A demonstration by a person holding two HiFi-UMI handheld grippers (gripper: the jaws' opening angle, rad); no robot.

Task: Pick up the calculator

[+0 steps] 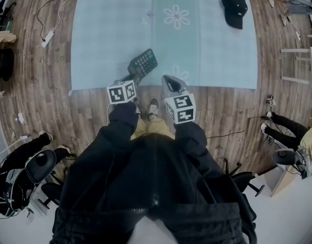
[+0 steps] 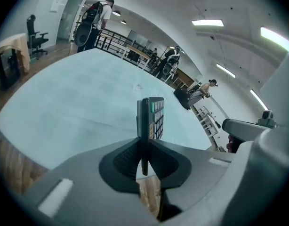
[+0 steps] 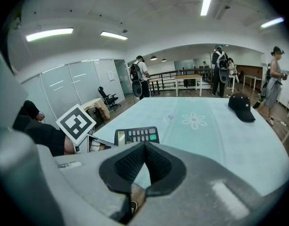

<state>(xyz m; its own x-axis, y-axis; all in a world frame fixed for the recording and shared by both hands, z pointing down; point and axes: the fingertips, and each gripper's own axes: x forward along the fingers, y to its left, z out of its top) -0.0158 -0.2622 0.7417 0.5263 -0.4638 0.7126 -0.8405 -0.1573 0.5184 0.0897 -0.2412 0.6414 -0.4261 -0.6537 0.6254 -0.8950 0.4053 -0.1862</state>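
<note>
A dark calculator [image 1: 144, 61] with grey keys and one green key hangs over the near edge of the pale blue table [image 1: 105, 44]. My left gripper [image 1: 135, 77] is shut on its near end. In the left gripper view the calculator [image 2: 151, 119] stands edge-on, clamped between the two dark pads of the left gripper [image 2: 143, 147]. My right gripper [image 1: 168, 80] hovers just to the right of it at the table edge. In the right gripper view its jaws [image 3: 145, 147] are shut with nothing between them, and the calculator [image 3: 137, 135] shows just beyond them.
A black cap [image 1: 234, 8] lies at the table's far right. A flower print [image 1: 176, 17] marks the cloth's middle. A white power strip [image 1: 48, 38] and its cable lie on the wooden floor to the left. People sit at both sides, and an office chair [image 1: 242, 179] stands behind me.
</note>
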